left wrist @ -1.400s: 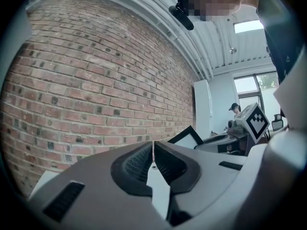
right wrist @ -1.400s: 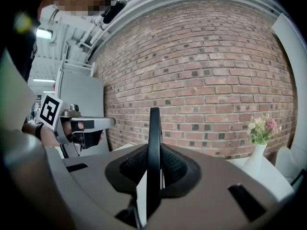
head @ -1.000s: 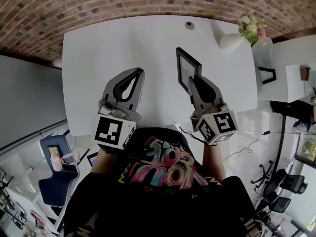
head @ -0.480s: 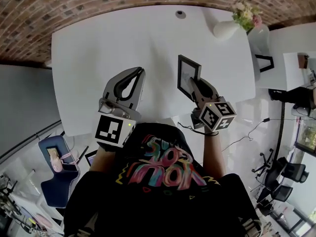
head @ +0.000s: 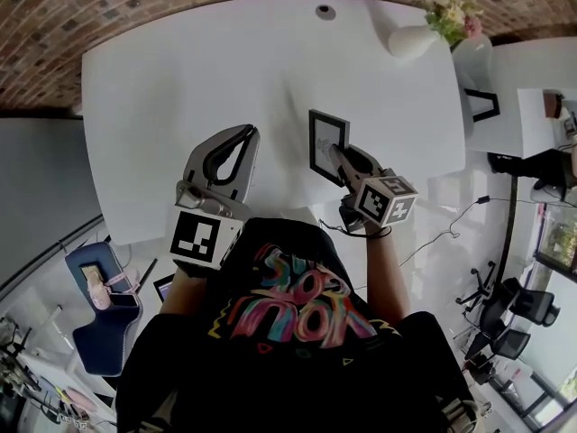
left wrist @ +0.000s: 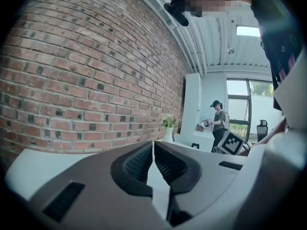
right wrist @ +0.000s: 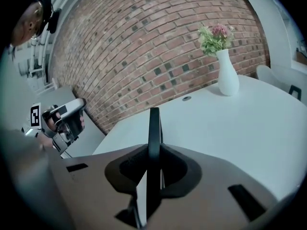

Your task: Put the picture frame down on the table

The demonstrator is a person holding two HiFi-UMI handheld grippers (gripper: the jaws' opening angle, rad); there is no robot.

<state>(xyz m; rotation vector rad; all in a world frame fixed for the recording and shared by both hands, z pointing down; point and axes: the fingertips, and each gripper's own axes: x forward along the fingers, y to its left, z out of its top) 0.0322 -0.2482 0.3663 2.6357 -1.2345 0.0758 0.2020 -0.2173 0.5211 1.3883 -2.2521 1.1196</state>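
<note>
Right gripper (head: 335, 154) clamped a thin black rectangular picture frame (head: 325, 141), seemingly just above the white table (head: 180, 88); released tilted, it could topple; left gripper (head: 247, 133) sat closed, empty.

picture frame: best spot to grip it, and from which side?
Its near edge rail, from the person's side, pads across its thickness. The picture frame is a flat, slim panel, so only its thickness fits between the jaws; the right tool is clamped there now.

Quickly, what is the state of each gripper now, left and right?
The left gripper is closed, holding nothing.
The right gripper is closed on the picture frame.
</note>
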